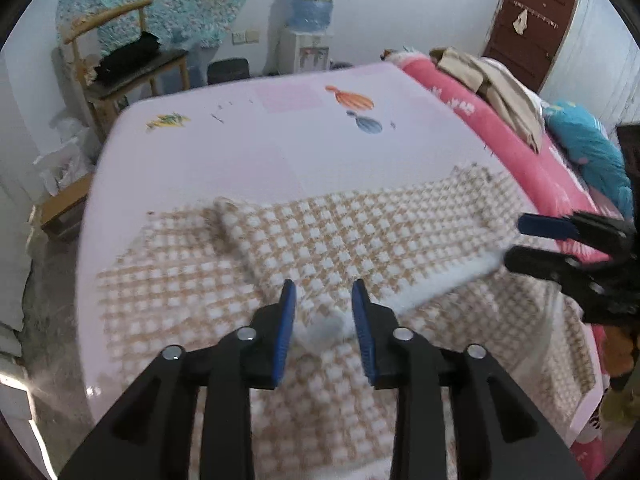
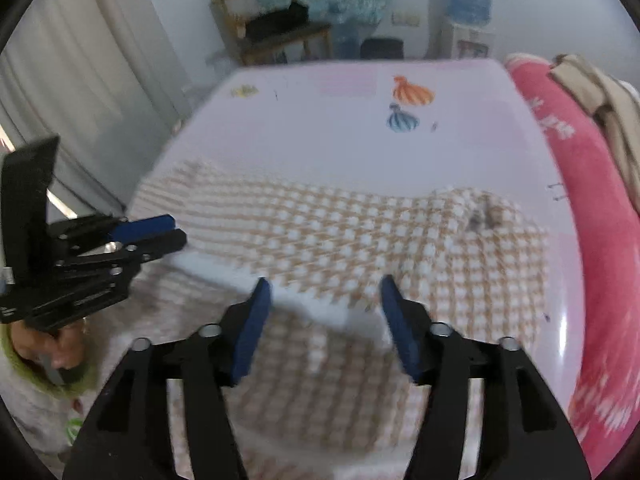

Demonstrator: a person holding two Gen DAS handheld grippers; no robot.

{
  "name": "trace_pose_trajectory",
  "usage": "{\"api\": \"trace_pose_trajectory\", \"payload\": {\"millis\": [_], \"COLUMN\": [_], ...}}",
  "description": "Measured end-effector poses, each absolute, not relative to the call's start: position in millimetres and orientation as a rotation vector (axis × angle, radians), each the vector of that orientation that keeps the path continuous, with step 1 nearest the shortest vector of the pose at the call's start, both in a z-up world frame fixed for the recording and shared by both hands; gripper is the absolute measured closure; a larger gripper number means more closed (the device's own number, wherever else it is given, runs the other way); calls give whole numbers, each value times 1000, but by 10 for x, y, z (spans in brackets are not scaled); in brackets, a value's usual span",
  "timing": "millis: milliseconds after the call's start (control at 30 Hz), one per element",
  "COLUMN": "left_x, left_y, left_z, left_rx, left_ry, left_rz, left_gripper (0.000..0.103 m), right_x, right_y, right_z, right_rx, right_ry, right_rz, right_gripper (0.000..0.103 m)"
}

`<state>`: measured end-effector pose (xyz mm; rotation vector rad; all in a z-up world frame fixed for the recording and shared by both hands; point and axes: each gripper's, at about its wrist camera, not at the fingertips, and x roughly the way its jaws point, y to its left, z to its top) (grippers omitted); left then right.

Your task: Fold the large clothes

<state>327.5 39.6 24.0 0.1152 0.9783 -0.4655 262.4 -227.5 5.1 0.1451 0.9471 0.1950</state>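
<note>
A white-walled room holds a bench (image 1: 280,140) covered in pale pink sheeting printed with small fish, and behind its far edge stand a wooden chair (image 1: 120,60) with a dark bundle on its seat and a water dispenser (image 1: 308,52) topped by an inverted blue bottle (image 1: 314,0) wrapped in plastic film; how full the bottle is cannot be told. A brown door (image 1: 528,28) shows at the far right. Along the bench's right edge lies a pink bedding roll (image 1: 500,128) with beige clothes (image 1: 492,80) draped over it and a teal quilt (image 1: 588,152) beyond. The task's thing, a tan-and-white checked garment (image 1: 340,236), is spread across the near half of the bench, reaching almost from the left edge to the right; one layer is turned back over the rest, showing a whitish inner edge that runs toward the near right. The left hand-held gripper (image 1: 324,300) hovers over the near middle of this garment with its blue-padded fingers spread apart, nothing between them but the cloth below. The right hand-held gripper (image 2: 326,296) is likewise spread wide above the folded white edge, and whether its pads touch the fabric cannot be told because of blur. From the right wrist view the left tool appears at the garment's left side, near the bench's left edge, with gray curtains (image 2: 80,80) behind it.
</note>
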Motion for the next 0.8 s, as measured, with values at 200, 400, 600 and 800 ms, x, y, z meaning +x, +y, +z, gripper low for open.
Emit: {"api": "trace_pose_trajectory", "payload": {"millis": [200, 400, 600, 800], "left_x": [2787, 2293, 1817, 1523], "left_y": [621, 877, 1200, 1509], "left_z": [562, 634, 473, 245], "left_rx": [73, 69, 87, 48], "left_ry": [907, 882, 882, 883], "left_rz": [-406, -338, -241, -190], "left_gripper": [47, 29, 24, 24], "right_x": [2066, 1653, 1378, 1228], "right_y": [-2149, -1961, -1843, -1665], "right_z": [195, 155, -3, -227], "right_rx": [218, 199, 170, 147], "right_ry": [896, 890, 907, 942], "right_rz": [190, 151, 123, 184], "right_gripper": [28, 20, 18, 18]}}
